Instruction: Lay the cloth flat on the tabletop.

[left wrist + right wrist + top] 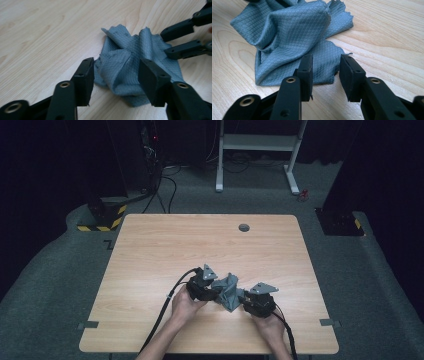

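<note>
- The grey cloth (pixel 230 292) lies crumpled and bunched up on the wooden worktop (pixel 150 250), near the middle of its near edge.
- The left claw (pixel 116 75) has its jaws spread around a raised fold of the cloth, pads not pressing on it.
- The right claw (pixel 325 72) has its jaws spread over the cloth's edge, gripping nothing.
- Both hands come in from the near edge, one either side of the cloth.

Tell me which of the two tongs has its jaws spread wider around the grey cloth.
The left tongs: their jaws stand wide, with a raised fold of the grey cloth between them. The right tongs show a narrower gap at the cloth's edge.
</note>
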Tool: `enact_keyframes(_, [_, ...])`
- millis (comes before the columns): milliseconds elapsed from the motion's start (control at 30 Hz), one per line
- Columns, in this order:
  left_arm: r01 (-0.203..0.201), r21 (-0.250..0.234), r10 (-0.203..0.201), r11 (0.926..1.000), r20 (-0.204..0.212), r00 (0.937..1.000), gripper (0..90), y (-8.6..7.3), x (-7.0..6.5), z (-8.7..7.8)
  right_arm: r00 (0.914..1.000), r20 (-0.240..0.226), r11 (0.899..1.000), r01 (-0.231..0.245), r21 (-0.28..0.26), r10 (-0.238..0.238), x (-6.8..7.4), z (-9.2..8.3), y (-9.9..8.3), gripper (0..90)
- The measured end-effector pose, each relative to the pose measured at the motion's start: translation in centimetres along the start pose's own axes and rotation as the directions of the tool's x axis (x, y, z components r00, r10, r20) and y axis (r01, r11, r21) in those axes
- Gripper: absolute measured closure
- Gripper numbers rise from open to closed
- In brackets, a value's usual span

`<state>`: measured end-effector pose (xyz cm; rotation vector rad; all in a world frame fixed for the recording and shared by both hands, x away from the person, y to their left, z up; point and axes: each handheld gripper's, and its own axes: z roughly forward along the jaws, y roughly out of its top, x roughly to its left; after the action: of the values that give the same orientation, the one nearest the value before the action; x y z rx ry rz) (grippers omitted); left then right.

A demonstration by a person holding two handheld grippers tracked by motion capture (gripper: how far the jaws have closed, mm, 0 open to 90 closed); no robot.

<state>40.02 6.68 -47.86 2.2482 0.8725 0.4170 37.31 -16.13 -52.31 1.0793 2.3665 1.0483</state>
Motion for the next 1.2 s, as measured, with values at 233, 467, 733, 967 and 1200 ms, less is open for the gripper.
enact_keyframes(233, [-0.008, 0.020, 0.008, 0.9998, -0.022, 0.9997, 81.6, 0.1, 0.2, 0.6, 1.0000, 0.002, 1.000, -0.001, 0.000, 0.001, -0.1, 0.0, 0.0, 62.1])
enact_keyframes(467, [0.031, -0.058, -0.033, 0.9978, -0.035, 0.9989, 87.5, -1.1, 1.3, -2.4, 1.0000, 0.001, 1.000, -0.001, 0.000, 0.001, -0.1, 0.0, 0.0, 61.7])
enact_keyframes(733, [0.105, -0.083, -0.110, 0.9910, -0.068, 0.9915, 87.0, -5.2, 2.8, -5.4, 1.0000, 0.001, 1.000, -0.004, 0.001, 0.004, 0.0, 0.0, 0.0, 61.7])
enact_keyframes(967, [0.179, -0.097, -0.187, 0.9790, -0.074, 0.9796, 85.5, -9.3, 3.5, -7.1, 1.0000, 0.001, 1.000, -0.002, 0.000, 0.002, 0.0, 0.0, 0.0, 61.6])
enact_keyframes(1200, [0.203, -0.096, -0.210, 0.9744, -0.076, 0.9746, 82.9, -11.1, 3.2, -6.7, 1.0000, -0.004, 1.000, 0.002, -0.001, -0.002, -0.1, 0.0, 0.0, 61.7])
